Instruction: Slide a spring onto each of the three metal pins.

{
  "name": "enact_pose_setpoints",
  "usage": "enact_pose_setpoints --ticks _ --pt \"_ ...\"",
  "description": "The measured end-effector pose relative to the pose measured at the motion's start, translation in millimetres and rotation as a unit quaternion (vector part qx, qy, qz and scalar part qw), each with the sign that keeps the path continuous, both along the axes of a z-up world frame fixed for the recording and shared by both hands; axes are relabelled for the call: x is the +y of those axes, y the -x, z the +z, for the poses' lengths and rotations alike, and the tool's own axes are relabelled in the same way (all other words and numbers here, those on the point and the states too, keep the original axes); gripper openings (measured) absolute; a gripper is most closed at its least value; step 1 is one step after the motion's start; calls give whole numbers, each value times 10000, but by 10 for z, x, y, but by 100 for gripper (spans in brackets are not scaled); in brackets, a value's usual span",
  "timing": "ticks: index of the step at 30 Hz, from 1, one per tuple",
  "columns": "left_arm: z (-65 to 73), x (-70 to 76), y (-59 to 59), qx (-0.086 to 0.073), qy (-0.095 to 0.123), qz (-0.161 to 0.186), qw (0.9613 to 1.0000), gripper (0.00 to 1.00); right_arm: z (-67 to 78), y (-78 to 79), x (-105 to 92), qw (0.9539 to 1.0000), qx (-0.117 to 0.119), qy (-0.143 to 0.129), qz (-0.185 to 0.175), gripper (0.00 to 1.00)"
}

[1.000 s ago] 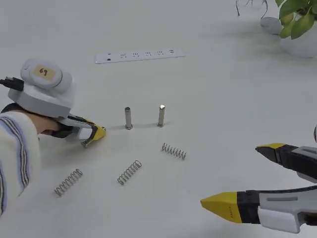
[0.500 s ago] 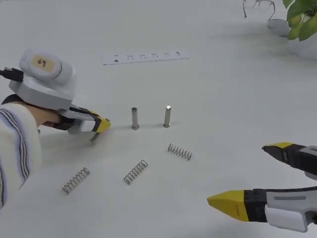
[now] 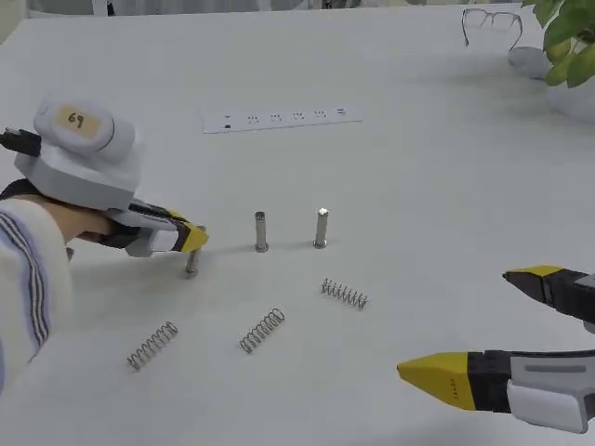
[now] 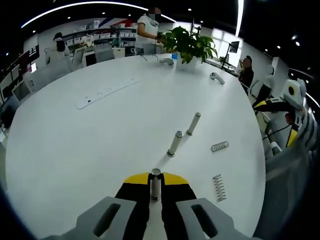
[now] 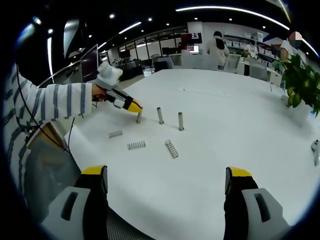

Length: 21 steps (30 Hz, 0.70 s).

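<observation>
The left gripper [image 3: 191,243] and right gripper [image 3: 456,325] are pale grey with yellow-tipped black jaws. At nine o'clock in the head view, a yellow sticker [image 3: 76,121] reads 69, above a striped sleeve [image 3: 28,269].

On table [image 3: 418,167], three pins upright in a row: left pin [image 3: 192,266] between jaws of left gripper [image 3: 194,242], middle pin [image 3: 261,231] to its right, right pin [image 3: 321,228] next along. Before the row, three springs lying flat: left spring [image 3: 152,345], middle spring [image 3: 262,330], right spring [image 3: 344,293] just before right pin. Behind the pins, strip [image 3: 284,118]. At far right corner, glasses [image 3: 490,20] beside plant [image 3: 567,37]. Right gripper [image 3: 460,325] at near right, well apart from springs.
</observation>
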<state>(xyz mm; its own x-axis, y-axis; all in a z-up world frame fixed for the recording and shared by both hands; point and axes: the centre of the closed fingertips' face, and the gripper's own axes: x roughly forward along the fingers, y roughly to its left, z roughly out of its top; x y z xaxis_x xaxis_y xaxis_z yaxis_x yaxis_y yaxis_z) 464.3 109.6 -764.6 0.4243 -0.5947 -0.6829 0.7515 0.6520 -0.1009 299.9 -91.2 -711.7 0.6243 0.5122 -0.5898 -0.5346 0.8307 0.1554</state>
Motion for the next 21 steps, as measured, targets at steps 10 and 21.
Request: enact_pose_setpoints --ticks 10,21 --pt "32 27 -81 -163 -155 86 9997 0 49 -43 10 9999 -120 -75 -6 97" --pt "82 -48 -156 -300 -134 100 9994 0 30 -64 9 9999 -92 67 86 96"
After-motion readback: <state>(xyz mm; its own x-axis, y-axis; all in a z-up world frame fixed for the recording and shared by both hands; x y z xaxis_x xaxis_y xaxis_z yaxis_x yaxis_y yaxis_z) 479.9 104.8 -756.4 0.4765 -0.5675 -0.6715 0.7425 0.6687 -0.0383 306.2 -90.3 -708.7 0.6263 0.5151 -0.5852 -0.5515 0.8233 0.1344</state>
